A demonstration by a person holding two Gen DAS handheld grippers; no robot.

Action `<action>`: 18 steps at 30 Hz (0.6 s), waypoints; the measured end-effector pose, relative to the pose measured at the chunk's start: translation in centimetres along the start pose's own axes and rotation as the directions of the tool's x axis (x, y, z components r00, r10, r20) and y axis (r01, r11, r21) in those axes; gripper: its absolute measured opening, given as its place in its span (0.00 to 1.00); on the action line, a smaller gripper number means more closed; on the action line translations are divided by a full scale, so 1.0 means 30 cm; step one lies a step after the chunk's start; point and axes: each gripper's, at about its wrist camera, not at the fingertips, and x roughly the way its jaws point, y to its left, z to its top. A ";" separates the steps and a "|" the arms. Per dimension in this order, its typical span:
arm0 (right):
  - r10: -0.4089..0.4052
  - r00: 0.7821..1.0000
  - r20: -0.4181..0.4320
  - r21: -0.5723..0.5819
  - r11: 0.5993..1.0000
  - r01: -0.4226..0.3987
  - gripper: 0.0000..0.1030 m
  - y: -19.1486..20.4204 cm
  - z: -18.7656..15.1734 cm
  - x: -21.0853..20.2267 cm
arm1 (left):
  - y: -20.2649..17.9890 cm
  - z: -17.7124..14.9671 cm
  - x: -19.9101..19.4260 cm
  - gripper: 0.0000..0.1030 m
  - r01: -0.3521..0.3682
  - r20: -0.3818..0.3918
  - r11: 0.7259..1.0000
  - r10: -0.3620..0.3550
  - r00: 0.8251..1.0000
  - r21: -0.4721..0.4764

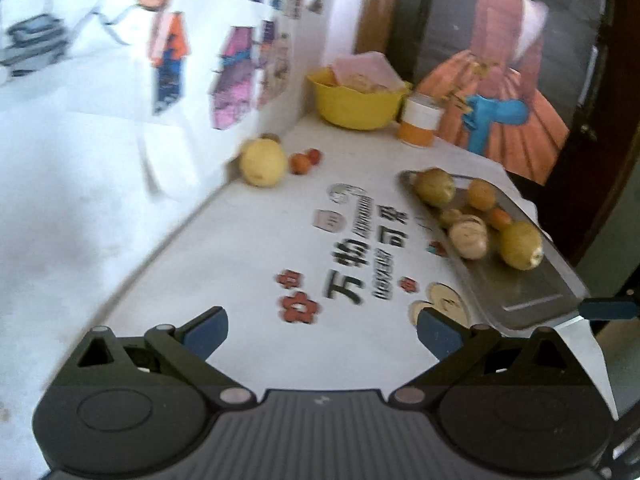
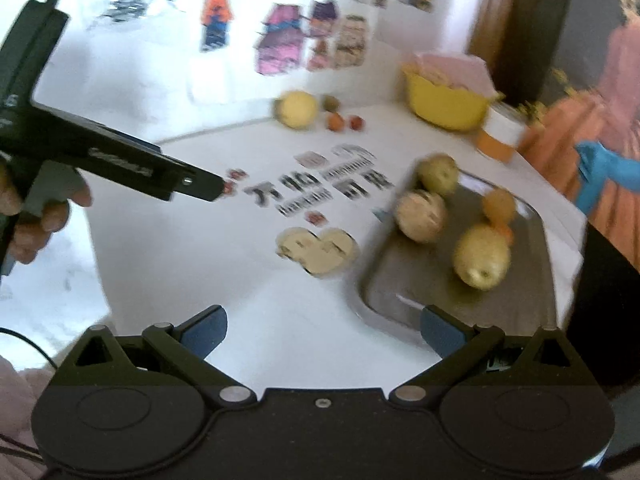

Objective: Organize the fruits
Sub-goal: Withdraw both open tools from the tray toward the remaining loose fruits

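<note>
A white wall (image 1: 80,184) with colourful pictures (image 1: 236,76) meets a white table (image 1: 248,256) bearing printed lettering; a dark wooden door frame (image 1: 376,4) stands behind.

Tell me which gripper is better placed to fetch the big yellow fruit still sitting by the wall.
Probably the left gripper: it is open and empty, and the big yellow fruit lies on its side, ahead and left. The right gripper, also open, sits nearer the metal tray.

One grey metal tray (image 1: 532,292) holds two yellow-green pears (image 1: 434,186), one beige round fruit (image 1: 468,236) and two small orange fruits (image 1: 482,194). On the white table (image 1: 248,264) lie one pale yellow pear (image 1: 263,162) and two small red-orange fruits (image 1: 300,163). One yellow plastic bowl (image 1: 356,106) and one orange-and-white jar (image 1: 418,120) stand behind.
</note>
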 end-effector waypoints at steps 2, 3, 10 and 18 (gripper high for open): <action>0.011 0.999 0.031 -0.034 0.999 -0.010 0.99 0.020 0.042 -0.004 | 0.024 0.014 -0.014 0.99 -0.019 0.012 1.000 0.019 1.000 -0.010; 0.010 0.999 0.044 -0.046 0.999 -0.008 0.99 0.027 0.061 -0.005 | 0.033 0.019 -0.020 0.99 -0.028 0.017 1.000 0.028 0.999 -0.012; -0.004 0.988 0.154 -0.151 0.988 0.027 0.99 0.010 0.218 0.003 | 0.067 0.072 -0.016 0.99 -0.067 0.046 0.997 0.068 0.997 -0.037; 0.000 0.974 0.226 -0.102 0.995 0.024 0.99 -0.161 0.408 0.116 | 0.068 0.149 0.075 0.99 -0.075 0.117 0.995 0.083 0.990 -0.071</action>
